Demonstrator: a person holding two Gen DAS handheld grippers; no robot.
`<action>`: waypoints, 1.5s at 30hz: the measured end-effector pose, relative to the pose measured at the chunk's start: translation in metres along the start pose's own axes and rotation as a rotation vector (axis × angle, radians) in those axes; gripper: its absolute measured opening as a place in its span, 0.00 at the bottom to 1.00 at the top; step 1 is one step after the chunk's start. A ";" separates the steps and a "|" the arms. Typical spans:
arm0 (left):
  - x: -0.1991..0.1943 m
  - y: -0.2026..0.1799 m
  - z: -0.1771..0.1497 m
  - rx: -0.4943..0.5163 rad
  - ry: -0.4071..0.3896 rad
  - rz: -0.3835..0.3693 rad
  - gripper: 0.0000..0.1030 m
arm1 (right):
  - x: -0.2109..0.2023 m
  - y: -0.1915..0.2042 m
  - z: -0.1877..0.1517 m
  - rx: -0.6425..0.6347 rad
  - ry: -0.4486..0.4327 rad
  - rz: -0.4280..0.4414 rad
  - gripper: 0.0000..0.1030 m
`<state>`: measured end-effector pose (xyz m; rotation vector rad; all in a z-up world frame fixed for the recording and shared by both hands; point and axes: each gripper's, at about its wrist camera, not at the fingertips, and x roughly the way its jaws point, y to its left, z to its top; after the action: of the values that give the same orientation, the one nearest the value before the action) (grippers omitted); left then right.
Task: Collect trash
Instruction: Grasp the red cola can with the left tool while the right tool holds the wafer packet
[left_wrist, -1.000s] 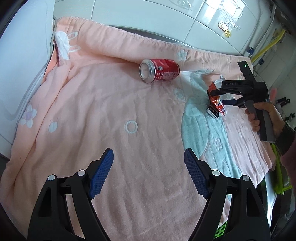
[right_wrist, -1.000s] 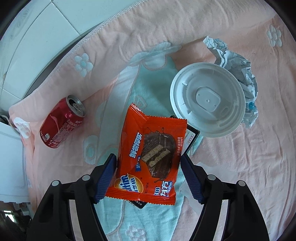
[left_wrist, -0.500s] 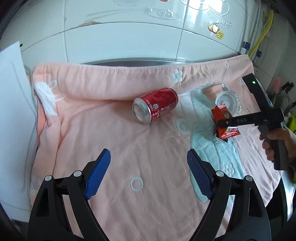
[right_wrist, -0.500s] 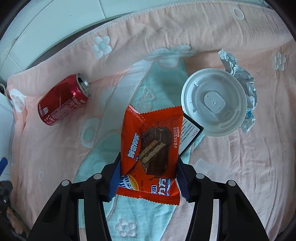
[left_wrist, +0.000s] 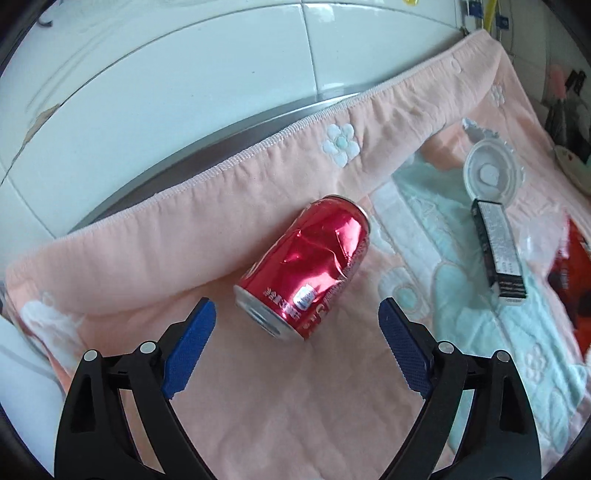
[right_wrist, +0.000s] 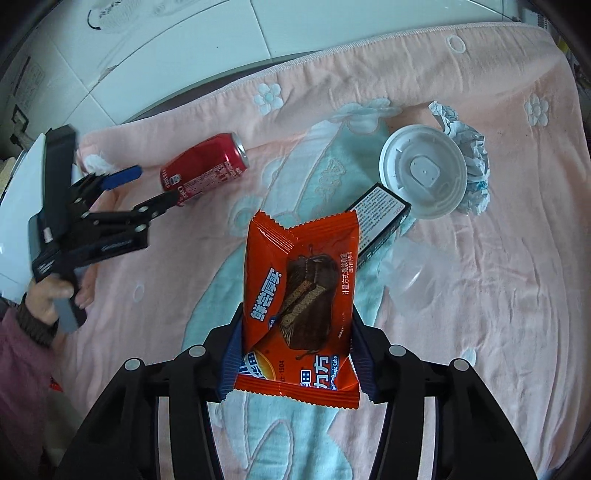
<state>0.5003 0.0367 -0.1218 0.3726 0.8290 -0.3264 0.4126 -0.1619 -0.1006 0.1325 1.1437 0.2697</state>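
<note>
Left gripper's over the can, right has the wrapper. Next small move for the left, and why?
Probably ease the left gripper forward and down until its pads straddle the dented red soda can, then close. Its jaws have just been opening and stand wide, with the can lying on its side just ahead of them, untouched. The right gripper is already shut on the orange snack wrapper, so it has nothing to wait for.

Bright daylight, fisheye-warped, blurred edges

Both wrist views look steeply down, sharing the dented can (left_wrist: 306, 273), apparently close.
</note>
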 end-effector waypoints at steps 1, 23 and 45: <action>0.007 -0.003 0.003 0.028 0.009 -0.004 0.86 | -0.003 -0.001 -0.006 0.000 0.003 0.001 0.48; 0.079 -0.025 0.038 0.192 0.124 0.015 0.75 | -0.051 -0.025 -0.100 0.073 0.047 -0.003 0.48; -0.099 -0.022 -0.057 -0.134 0.024 -0.007 0.67 | -0.097 0.007 -0.174 -0.068 -0.008 0.085 0.48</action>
<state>0.3916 0.0557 -0.0860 0.2487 0.8712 -0.2714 0.2157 -0.1882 -0.0850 0.1224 1.1214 0.3825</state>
